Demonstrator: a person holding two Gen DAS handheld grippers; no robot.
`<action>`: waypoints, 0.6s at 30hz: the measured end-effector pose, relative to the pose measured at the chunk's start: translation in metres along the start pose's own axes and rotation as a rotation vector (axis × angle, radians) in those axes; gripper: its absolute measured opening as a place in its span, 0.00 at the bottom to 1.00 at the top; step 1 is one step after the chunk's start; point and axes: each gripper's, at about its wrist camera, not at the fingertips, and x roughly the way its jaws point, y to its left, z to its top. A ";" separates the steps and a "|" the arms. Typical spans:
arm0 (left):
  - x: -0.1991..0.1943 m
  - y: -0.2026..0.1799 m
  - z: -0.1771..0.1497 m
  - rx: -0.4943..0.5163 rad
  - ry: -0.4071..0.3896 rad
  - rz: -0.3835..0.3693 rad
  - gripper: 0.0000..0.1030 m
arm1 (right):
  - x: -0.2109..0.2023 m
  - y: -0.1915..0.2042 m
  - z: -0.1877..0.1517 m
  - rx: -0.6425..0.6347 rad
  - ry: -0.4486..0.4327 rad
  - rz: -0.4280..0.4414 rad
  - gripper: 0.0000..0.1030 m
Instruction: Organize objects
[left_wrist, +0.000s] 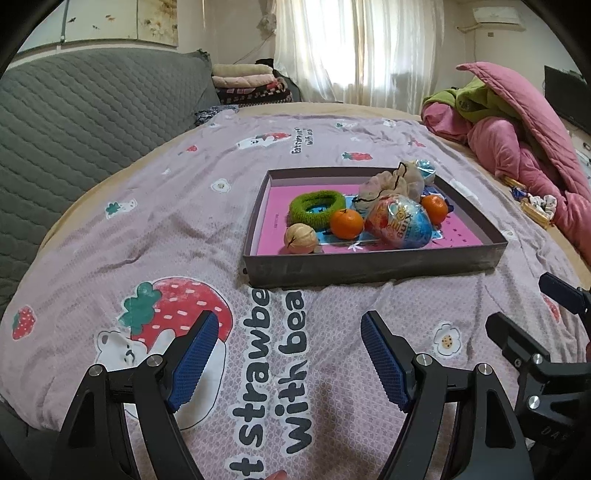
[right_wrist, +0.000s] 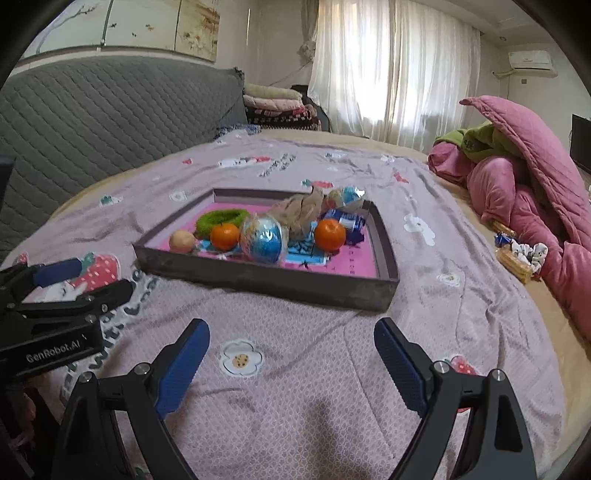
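A shallow dark tray with a pink floor lies on the bed; it also shows in the right wrist view. In it are a green hair scrunchie, two oranges, a walnut, a round foil snack pack, a beige cloth bundle and small blue wrappers. My left gripper is open and empty above the bedspread, in front of the tray. My right gripper is open and empty, also short of the tray.
A pink quilt with a green blanket is heaped at the right. Beside it lie a biscuit pack and a patterned scrunchie. A grey quilted headboard runs along the left. Folded blankets are stacked by the curtain.
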 end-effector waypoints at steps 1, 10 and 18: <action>0.002 -0.001 -0.001 0.004 0.001 0.001 0.78 | 0.001 0.001 -0.002 0.002 0.004 0.002 0.88; 0.018 -0.004 -0.006 0.010 0.010 -0.002 0.78 | 0.013 -0.004 -0.014 0.027 0.026 0.011 0.88; 0.028 0.001 -0.009 -0.010 0.027 0.000 0.78 | 0.022 -0.007 -0.017 0.040 0.045 0.007 0.88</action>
